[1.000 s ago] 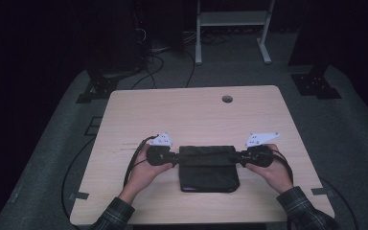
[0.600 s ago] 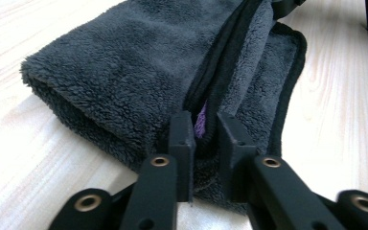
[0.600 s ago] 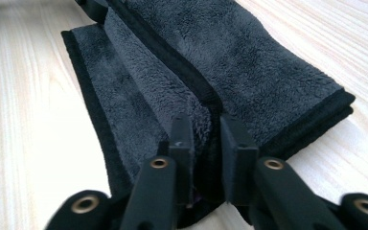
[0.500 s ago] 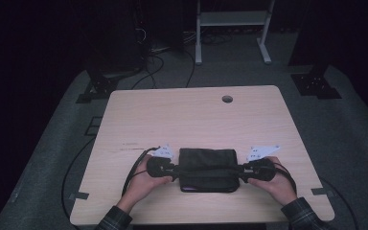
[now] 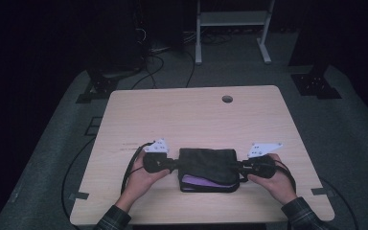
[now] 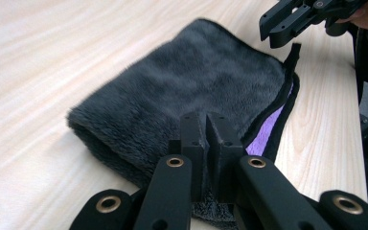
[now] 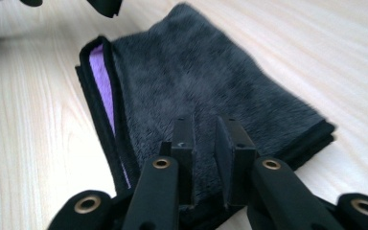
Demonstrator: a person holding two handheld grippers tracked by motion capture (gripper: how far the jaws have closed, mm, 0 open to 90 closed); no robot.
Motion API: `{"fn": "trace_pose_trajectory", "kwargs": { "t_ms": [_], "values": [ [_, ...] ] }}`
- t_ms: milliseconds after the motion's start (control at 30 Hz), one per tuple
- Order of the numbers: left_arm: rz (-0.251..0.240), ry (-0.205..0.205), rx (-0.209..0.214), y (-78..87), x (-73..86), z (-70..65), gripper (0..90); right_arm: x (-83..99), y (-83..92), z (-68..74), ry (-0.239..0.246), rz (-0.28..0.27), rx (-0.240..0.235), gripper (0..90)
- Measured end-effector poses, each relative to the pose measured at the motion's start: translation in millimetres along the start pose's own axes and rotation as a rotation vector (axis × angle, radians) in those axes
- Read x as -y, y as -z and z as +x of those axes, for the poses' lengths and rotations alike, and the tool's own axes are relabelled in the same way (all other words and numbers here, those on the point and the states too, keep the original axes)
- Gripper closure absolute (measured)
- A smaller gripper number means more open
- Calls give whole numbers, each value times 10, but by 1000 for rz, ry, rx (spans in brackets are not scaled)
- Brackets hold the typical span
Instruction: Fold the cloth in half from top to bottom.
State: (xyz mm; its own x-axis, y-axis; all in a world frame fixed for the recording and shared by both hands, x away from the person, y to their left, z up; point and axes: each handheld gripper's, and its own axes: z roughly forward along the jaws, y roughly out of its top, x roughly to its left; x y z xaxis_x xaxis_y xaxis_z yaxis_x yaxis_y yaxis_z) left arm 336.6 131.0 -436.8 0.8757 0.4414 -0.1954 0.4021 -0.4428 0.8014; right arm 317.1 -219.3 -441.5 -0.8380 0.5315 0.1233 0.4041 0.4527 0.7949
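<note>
A folded dark grey towel (image 5: 206, 165) (image 6: 196, 81) (image 7: 196, 76) with a purple inner side lies flat near the front of the wooden table (image 5: 196, 120). My left gripper (image 5: 175, 164) (image 6: 206, 117) is at the towel's left edge. Its jaws have just been closing and now stand shut, with no cloth seen between them. My right gripper (image 5: 237, 166) (image 7: 205, 122) is at the towel's right edge. Its jaws have also been closing. A narrow gap is left between them above the towel's edge, and I see nothing pinched. The right gripper (image 6: 287, 24) also appears beyond the towel in the left gripper view.
A round cable hole (image 5: 227, 98) sits near the table's far edge. A white-framed stand (image 5: 232, 19) and loose cables (image 5: 158, 62) are on the dark floor behind. The gripper cables (image 5: 134, 167) loop on the table beside each hand.
Both grippers have come slightly toward the near edge. The towel's far edge, stretched between them a second ago, now lies folded flat, and neither gripper holds it.
</note>
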Motion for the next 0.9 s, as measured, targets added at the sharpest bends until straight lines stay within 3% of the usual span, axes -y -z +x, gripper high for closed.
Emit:
{"fn": "trace_pose_trajectory", "kwargs": {
  "t_ms": [267,400,567,667,800,900],
  "values": [
    [96,-7,76,-132,144,-149,852,114,-87,106,23,86,-38,802],
    [163,-6,76,-192,276,-204,854,208,-105,173,45,138,-39,812],
    [145,8,79,-175,296,-212,840,235,-112,230,75,158,-23,808],
    [113,7,70,-127,264,-209,776,212,-97,213,71,132,-16,713],
    [71,-6,16,-35,205,-189,598,186,-53,146,59,56,38,534],
    [43,0,-37,28,192,-132,442,191,-6,79,31,25,79,467]
  ]
}}
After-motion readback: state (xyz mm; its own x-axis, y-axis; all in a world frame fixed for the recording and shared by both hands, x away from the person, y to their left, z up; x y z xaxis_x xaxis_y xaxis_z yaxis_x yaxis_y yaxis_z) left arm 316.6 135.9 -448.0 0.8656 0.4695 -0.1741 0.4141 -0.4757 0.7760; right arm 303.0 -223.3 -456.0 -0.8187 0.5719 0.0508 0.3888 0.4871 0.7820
